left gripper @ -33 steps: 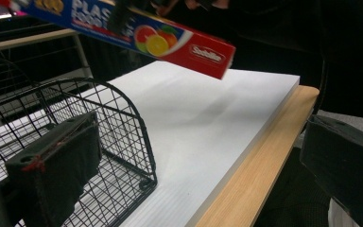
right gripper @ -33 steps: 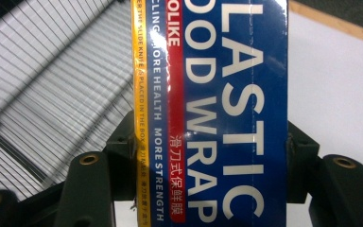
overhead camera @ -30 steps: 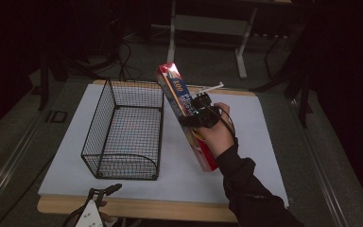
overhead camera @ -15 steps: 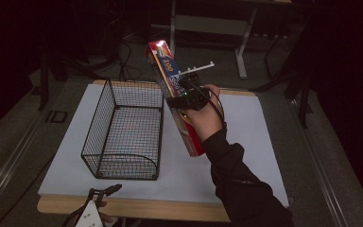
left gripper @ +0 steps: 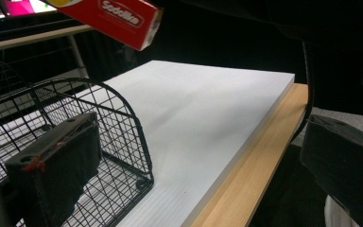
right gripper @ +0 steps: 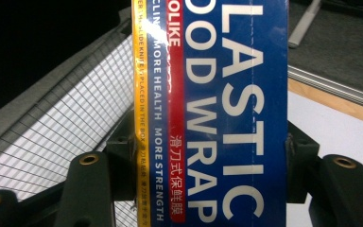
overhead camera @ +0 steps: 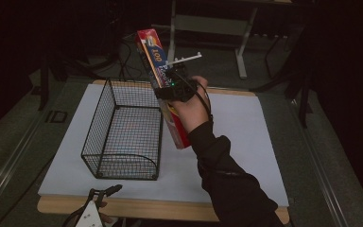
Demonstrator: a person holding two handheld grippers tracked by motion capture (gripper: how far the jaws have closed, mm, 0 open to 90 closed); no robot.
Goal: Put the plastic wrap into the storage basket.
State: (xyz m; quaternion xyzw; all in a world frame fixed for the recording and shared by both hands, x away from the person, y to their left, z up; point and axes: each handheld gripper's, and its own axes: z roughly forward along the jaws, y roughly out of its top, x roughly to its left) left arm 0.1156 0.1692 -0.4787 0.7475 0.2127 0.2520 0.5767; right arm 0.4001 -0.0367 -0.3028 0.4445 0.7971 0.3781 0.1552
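I see the right gripper (overhead camera: 172, 87) raised above the table, jaws clamped; left gripper (overhead camera: 105, 194) low at the near edge, jaws apart.

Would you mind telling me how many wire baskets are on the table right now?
1. The black wire basket stands on the white board's left half, beside the raised plastic wrap box. Nothing suggests another hidden one.

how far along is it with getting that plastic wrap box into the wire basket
Done: the right gripper is shut on the plastic wrap box, lifted off the white board. In hand: the box hangs tilted beside the wire basket. Left: lowering it in and releasing. The left gripper waits open at the table's near edge.
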